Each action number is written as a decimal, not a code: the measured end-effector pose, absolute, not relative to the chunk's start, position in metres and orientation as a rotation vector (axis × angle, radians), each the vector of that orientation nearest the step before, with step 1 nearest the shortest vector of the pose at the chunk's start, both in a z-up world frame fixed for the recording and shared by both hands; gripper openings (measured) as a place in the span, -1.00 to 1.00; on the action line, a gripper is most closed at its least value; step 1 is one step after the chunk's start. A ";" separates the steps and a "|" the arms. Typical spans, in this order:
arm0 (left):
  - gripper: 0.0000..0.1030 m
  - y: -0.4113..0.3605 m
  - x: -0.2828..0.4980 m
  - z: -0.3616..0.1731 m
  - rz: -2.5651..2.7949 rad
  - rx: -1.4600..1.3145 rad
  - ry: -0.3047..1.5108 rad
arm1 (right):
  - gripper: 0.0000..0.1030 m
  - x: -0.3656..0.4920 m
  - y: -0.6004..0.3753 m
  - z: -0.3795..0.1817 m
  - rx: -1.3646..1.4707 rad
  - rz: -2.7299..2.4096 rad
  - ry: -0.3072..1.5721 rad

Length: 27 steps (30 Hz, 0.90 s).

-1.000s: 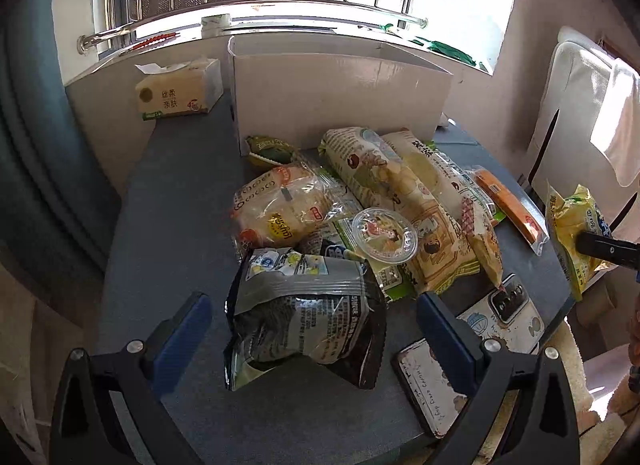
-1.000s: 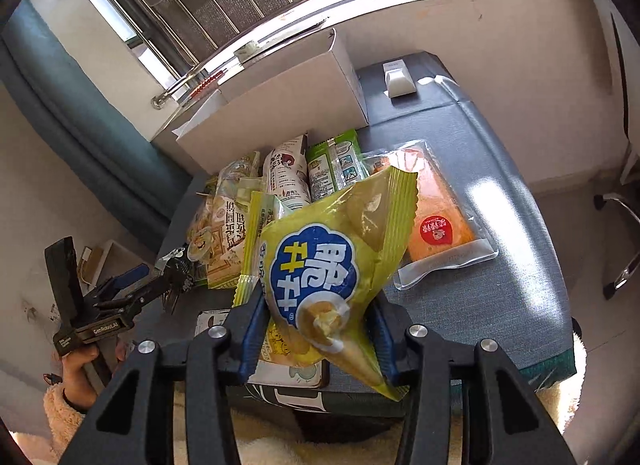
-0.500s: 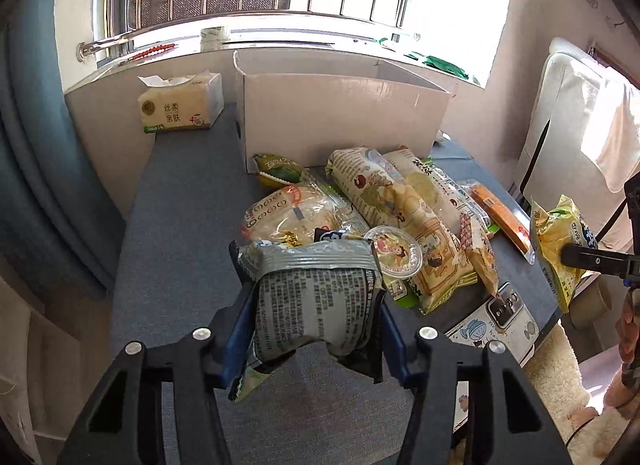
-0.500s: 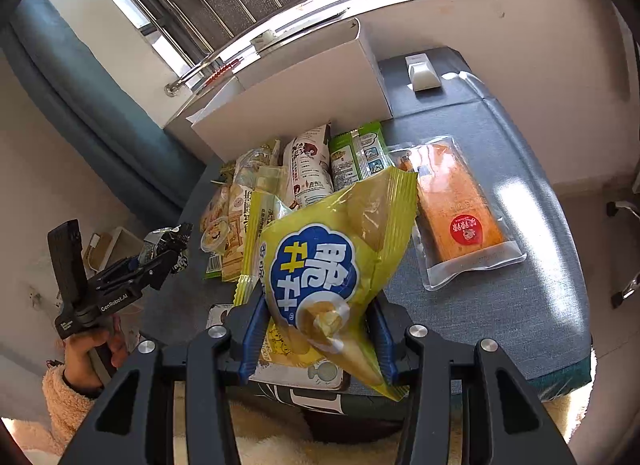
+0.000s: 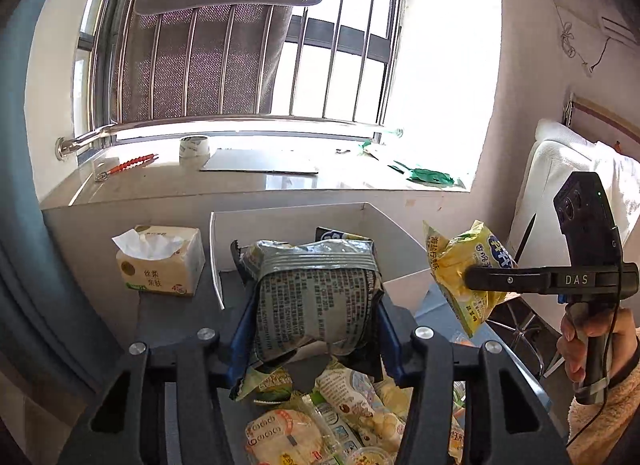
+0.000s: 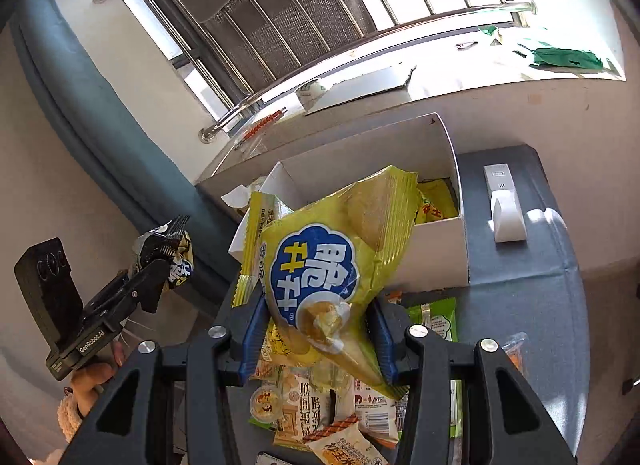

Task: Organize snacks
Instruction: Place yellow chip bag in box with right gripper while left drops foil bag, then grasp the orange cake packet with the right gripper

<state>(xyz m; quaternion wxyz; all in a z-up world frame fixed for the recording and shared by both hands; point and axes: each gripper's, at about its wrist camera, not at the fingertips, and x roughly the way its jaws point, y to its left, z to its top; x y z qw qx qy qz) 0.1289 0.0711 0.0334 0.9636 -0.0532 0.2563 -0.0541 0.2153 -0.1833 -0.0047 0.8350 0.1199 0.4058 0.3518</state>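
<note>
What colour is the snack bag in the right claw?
Yellow, with a blue cloud-shaped logo: the snack bag in the right claw shows best in the right wrist view.

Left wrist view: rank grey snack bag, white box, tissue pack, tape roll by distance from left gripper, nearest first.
1. grey snack bag, clamped in the left gripper.
2. white box, just behind the bag, centre.
3. tissue pack, left; depth close to the box, hard to call.
4. tape roll, on the windowsill, farthest.
</note>
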 end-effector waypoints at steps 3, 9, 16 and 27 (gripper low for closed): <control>0.01 0.071 0.178 0.038 -0.122 -0.110 0.533 | -0.02 0.261 -0.163 0.004 0.253 0.709 0.878; -0.04 0.081 0.244 0.028 -0.126 -0.142 0.598 | -0.02 0.326 -0.140 -0.005 0.222 0.628 0.938; 0.52 0.081 0.269 0.008 -0.089 -0.122 0.682 | 1.00 0.351 -0.133 -0.024 0.193 0.583 0.972; 1.00 0.085 0.225 0.017 -0.073 -0.124 0.663 | 1.00 0.316 -0.156 -0.003 0.147 0.569 0.860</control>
